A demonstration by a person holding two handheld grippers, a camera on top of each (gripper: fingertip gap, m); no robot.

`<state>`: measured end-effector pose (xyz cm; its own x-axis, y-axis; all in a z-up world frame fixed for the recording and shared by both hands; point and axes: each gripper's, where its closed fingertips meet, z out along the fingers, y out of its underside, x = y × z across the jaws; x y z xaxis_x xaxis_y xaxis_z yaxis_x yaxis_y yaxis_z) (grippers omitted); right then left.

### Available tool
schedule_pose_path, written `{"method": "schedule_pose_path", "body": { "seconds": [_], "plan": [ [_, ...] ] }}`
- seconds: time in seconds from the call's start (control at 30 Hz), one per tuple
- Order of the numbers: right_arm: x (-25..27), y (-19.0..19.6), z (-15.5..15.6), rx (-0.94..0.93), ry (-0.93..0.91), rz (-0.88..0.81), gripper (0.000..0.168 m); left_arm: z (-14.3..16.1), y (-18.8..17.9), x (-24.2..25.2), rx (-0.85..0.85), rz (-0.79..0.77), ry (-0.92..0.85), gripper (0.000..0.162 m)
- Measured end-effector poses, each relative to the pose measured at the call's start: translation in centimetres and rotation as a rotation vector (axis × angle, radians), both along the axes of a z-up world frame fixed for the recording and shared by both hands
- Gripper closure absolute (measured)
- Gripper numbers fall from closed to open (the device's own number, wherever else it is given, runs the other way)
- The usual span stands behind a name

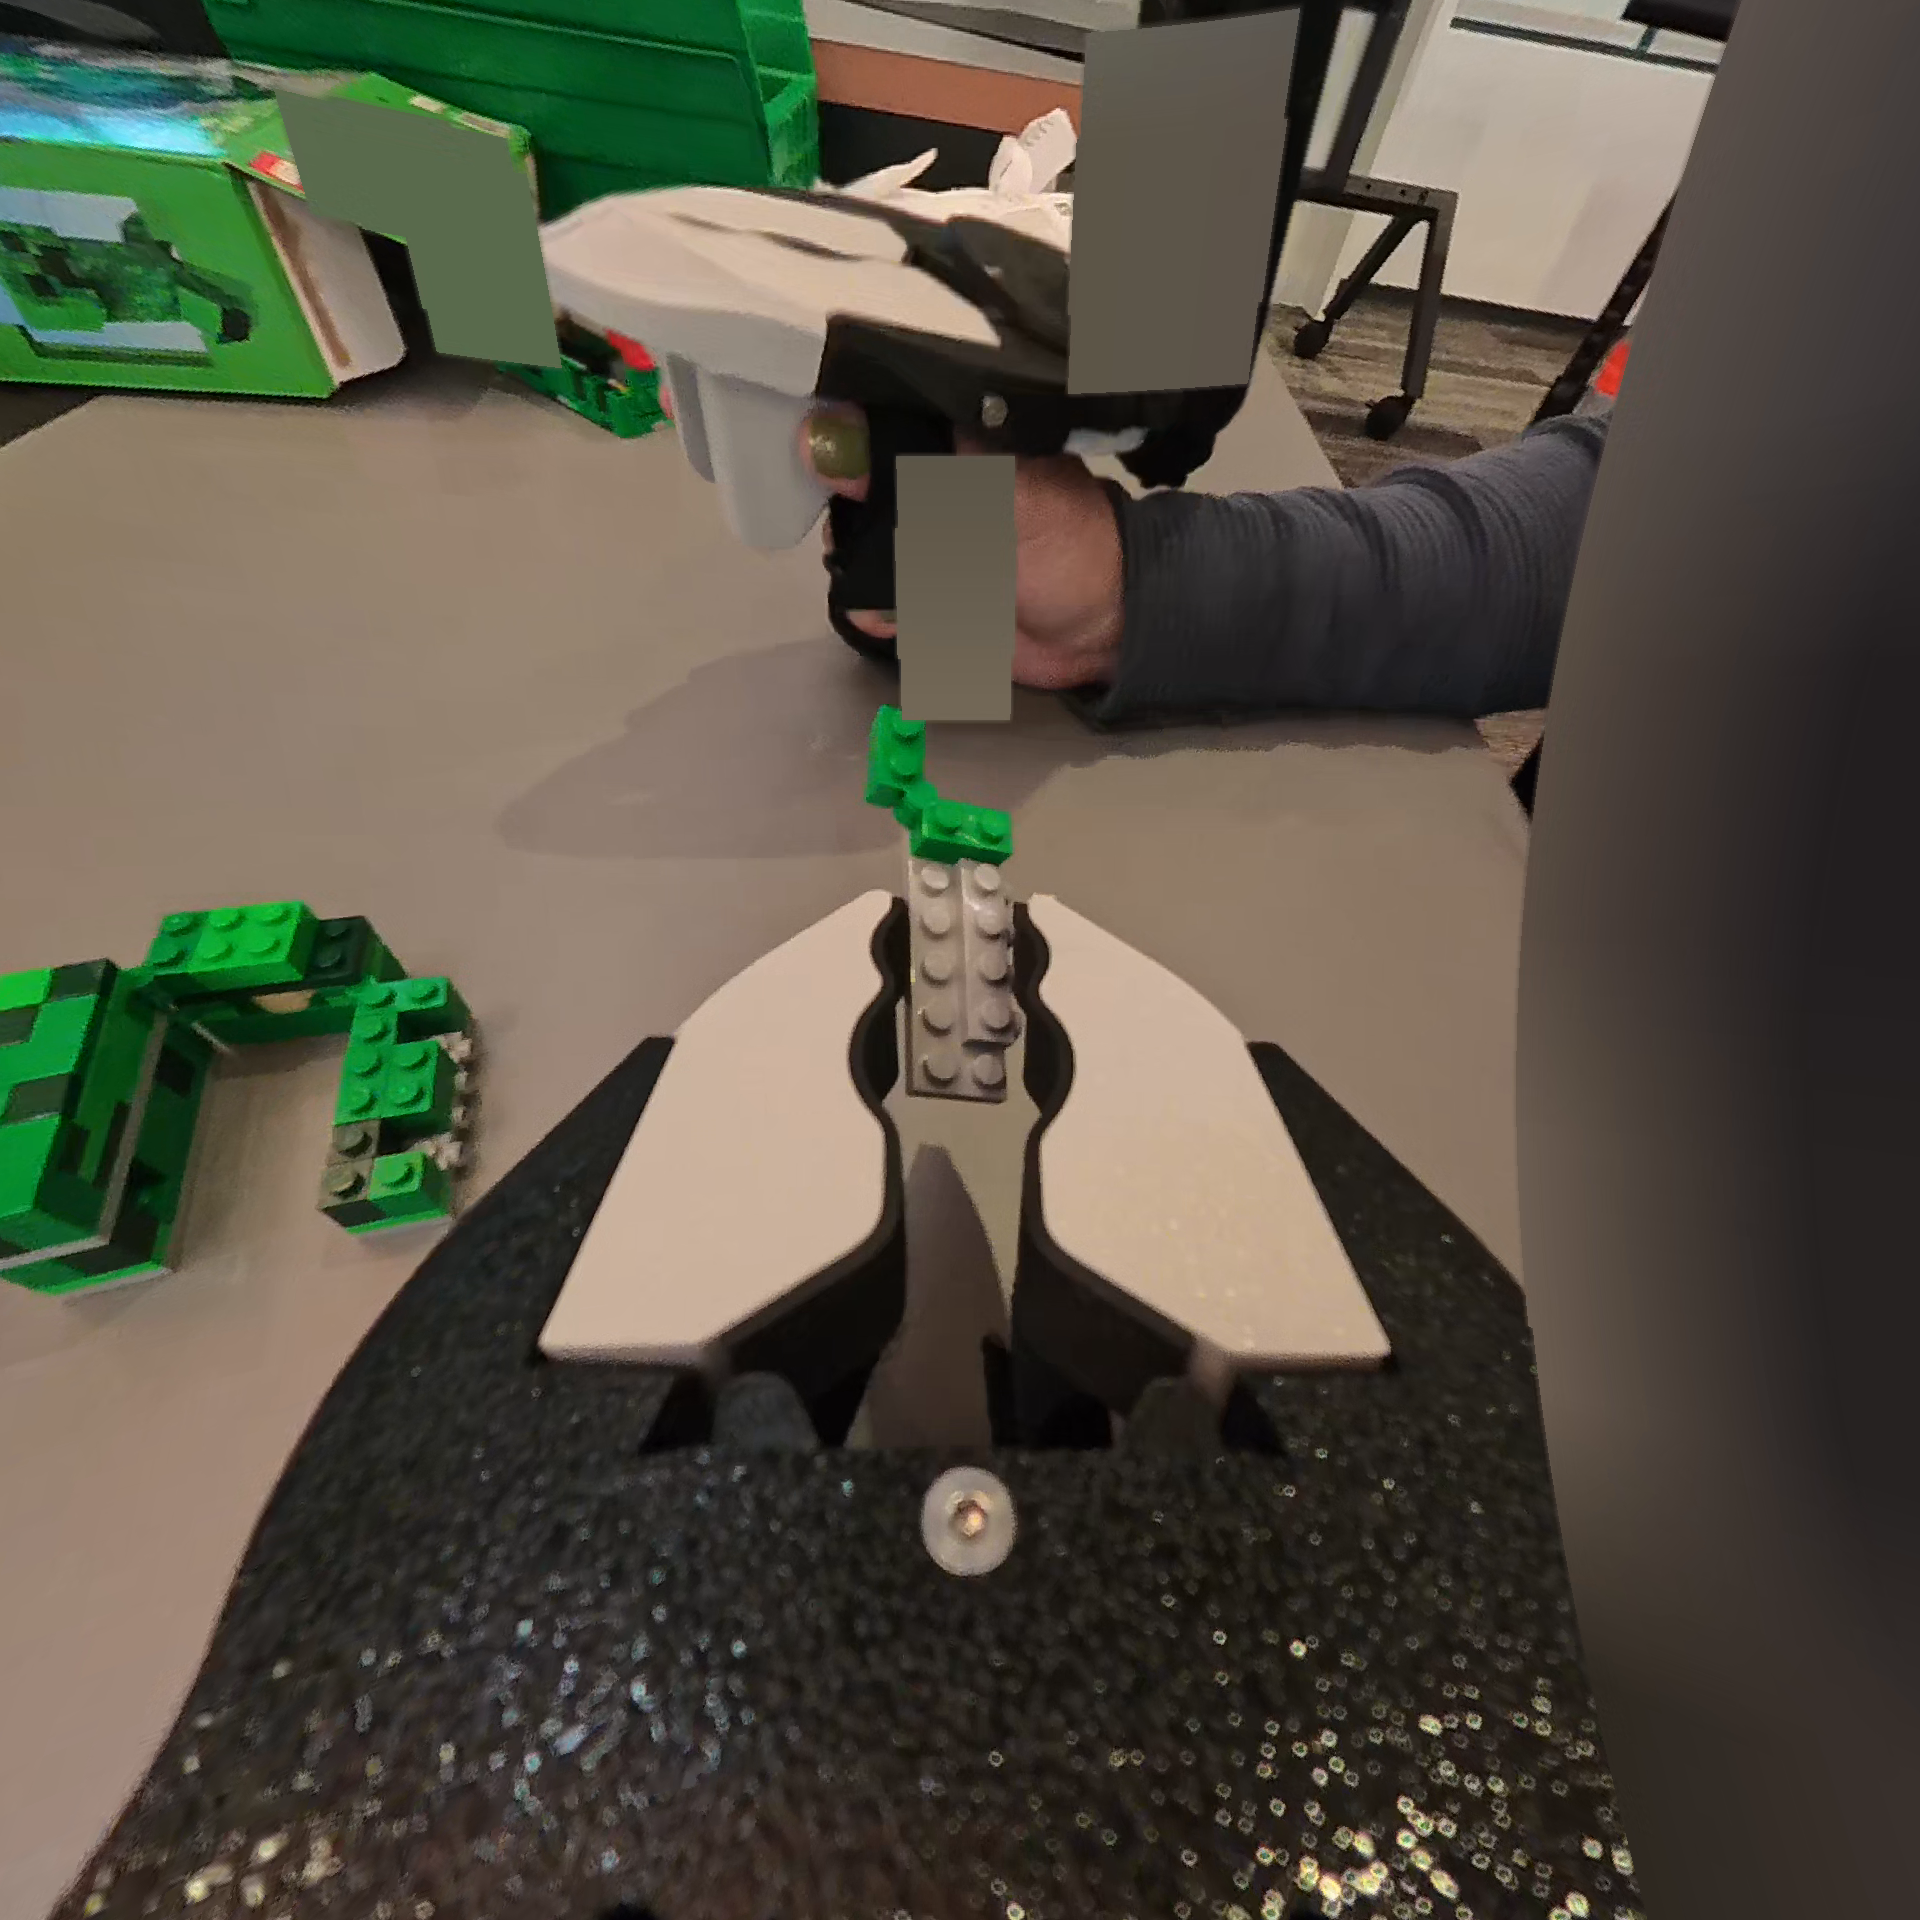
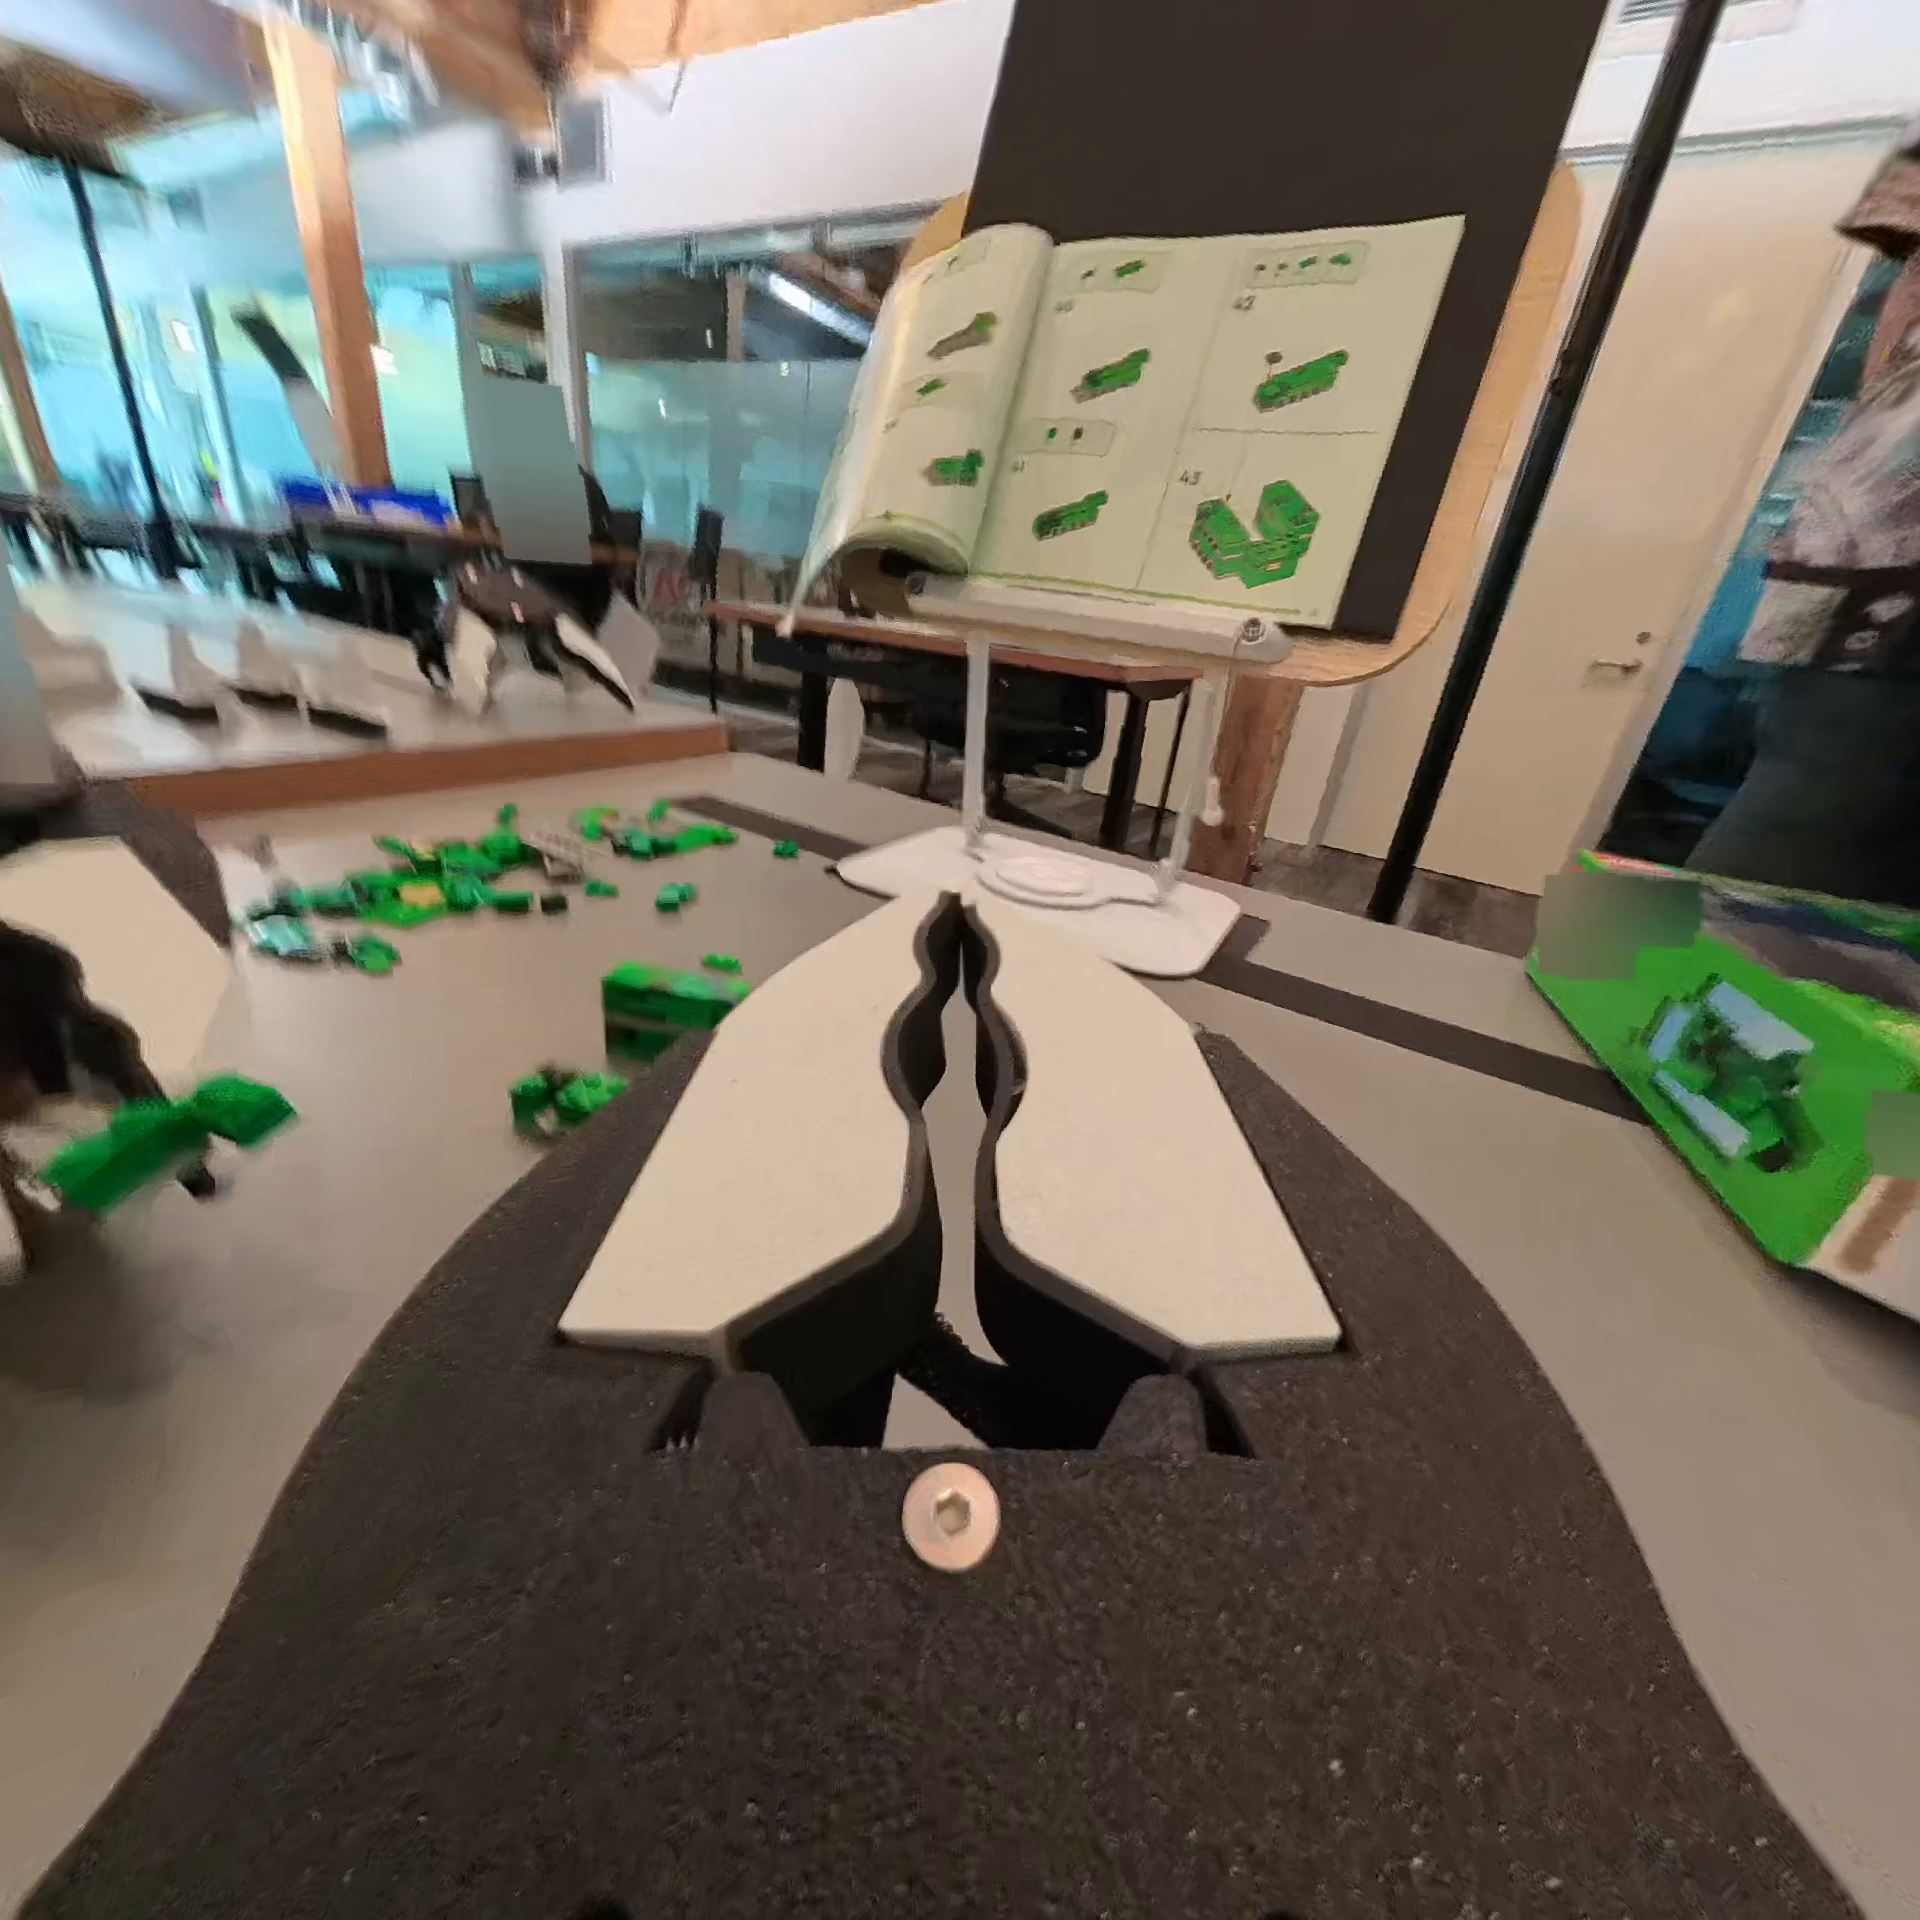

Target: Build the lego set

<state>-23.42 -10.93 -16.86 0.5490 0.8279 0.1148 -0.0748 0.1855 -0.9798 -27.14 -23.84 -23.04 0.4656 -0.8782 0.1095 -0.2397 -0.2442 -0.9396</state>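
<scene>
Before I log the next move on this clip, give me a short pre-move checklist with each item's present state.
1. Left gripper shut on the grey plate: ok, both fingers press its long sides.
2. Green bricks seated on the plate's far end: cannot tell, they sit askew, stepping off to one side.
3. Right gripper free to take a piece: ok, shut with nothing between its fingers.
4. Instruction booklet open on its stand: ok, though the step in use cannot be told.
5. Partial green build within reach on the table: ok, it lies to the left of the left gripper.
6. Loose bricks available: ok, scattered on the table.
</scene>
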Motion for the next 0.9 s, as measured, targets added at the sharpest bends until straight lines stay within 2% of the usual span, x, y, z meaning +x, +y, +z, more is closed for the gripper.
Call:
{"method": "schedule_pose_path", "body": {
  "seconds": [0.13,0.37,0.47,0.53,0.73,0.9],
  "plan": [
    [-1.7,1.0,2.2,0.027,0.126,0.003,0.168,-0.2,1.1,-0.9,-0.043,0.092,-0.009,0.143],
    [-5.6,5.7,3.1,0.129,0.170,-0.081,0.168,1.0,2.2,-2.5,-0.082,0.177,-0.156,0.143],
    [-8.1,7.1,2.0,0.105,0.109,-0.046,0.168,1.3,2.3,-2.8,-0.098,0.181,-0.191,0.144],
    [-8.1,8.1,1.1,0.066,0.073,-0.088,0.168,1.2,2.3,-3.0,-0.107,0.187,-0.193,0.144],
    [-7.6,8.6,0.9,-0.077,0.182,0.006,0.168,1.0,2.3,-2.8,-0.100,0.188,-0.173,0.144],
    [-7.8,8.2,0.9,-0.064,0.175,0.023,0.168,1.2,2.4,-3.0,-0.104,0.191,-0.191,0.144]
  ]
}}
